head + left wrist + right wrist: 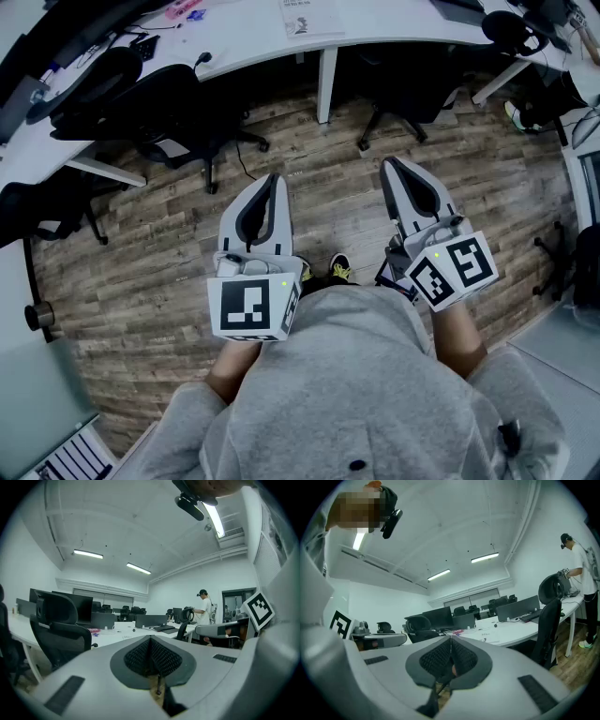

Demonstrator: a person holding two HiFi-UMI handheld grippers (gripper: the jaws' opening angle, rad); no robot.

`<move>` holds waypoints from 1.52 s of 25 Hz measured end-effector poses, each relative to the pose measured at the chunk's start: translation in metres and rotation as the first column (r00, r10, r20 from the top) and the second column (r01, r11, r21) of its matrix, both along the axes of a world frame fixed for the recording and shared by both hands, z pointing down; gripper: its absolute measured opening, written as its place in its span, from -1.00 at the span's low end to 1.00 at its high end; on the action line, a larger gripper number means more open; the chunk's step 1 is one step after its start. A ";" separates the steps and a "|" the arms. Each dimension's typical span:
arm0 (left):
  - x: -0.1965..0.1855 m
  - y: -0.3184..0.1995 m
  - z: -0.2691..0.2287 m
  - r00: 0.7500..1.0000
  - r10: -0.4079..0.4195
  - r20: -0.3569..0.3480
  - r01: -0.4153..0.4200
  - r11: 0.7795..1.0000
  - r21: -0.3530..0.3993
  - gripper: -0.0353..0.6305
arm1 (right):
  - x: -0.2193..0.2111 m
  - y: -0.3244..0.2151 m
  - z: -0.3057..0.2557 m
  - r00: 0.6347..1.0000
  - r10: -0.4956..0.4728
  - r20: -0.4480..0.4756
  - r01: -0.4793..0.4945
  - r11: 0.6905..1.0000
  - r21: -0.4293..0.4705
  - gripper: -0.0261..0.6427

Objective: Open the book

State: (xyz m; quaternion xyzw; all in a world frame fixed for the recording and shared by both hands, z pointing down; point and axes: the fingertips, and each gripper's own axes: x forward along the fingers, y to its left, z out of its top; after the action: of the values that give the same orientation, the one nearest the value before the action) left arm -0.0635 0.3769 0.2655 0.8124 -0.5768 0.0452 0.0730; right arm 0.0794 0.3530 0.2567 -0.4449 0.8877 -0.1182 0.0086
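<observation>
Standing well back from the desk (234, 37), wood floor (319, 187) between.

Left gripper (273, 183): jaws closed together, holding nothing. Right gripper (391, 167): same, shut and empty. Both point roughly level at the desk.

Book: probably the white printed item (309, 17) lying flat at the desk's near edge, above the leg (326, 84). It is straight ahead, between the 2 gripper lines and slightly nearer the left. Long axis unclear, as the frame cuts it off.

2 chairs (173, 112) flank the leg, with an open gap between them. Judgement: close in first, then open the jaws.
</observation>
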 end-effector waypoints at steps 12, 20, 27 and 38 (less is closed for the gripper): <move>-0.025 0.006 0.001 1.000 -0.004 -0.030 0.004 1.000 -0.015 -0.87 | -0.020 0.007 -0.005 1.000 0.000 0.000 0.000 1.000 0.010 -0.84; -0.047 0.009 0.002 0.999 0.006 -0.044 -0.007 1.000 -0.013 -0.87 | -0.044 0.012 -0.007 1.000 0.016 -0.014 -0.016 0.999 0.028 -0.84; -0.062 0.010 0.000 0.999 0.012 -0.035 -0.012 1.000 -0.012 -0.87 | -0.055 0.014 -0.005 1.000 0.021 0.009 -0.021 1.000 0.017 -0.84; -0.057 0.004 -0.003 0.998 0.045 -0.035 -0.045 0.999 0.004 -0.87 | -0.055 0.011 0.000 0.999 0.033 0.040 -0.033 0.999 0.018 -0.84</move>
State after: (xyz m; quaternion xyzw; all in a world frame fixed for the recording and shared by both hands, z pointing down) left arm -0.1201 0.3805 0.2623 0.8259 -0.5570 0.0319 0.0808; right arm 0.0248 0.3636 0.2563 -0.4570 0.8810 -0.1184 0.0321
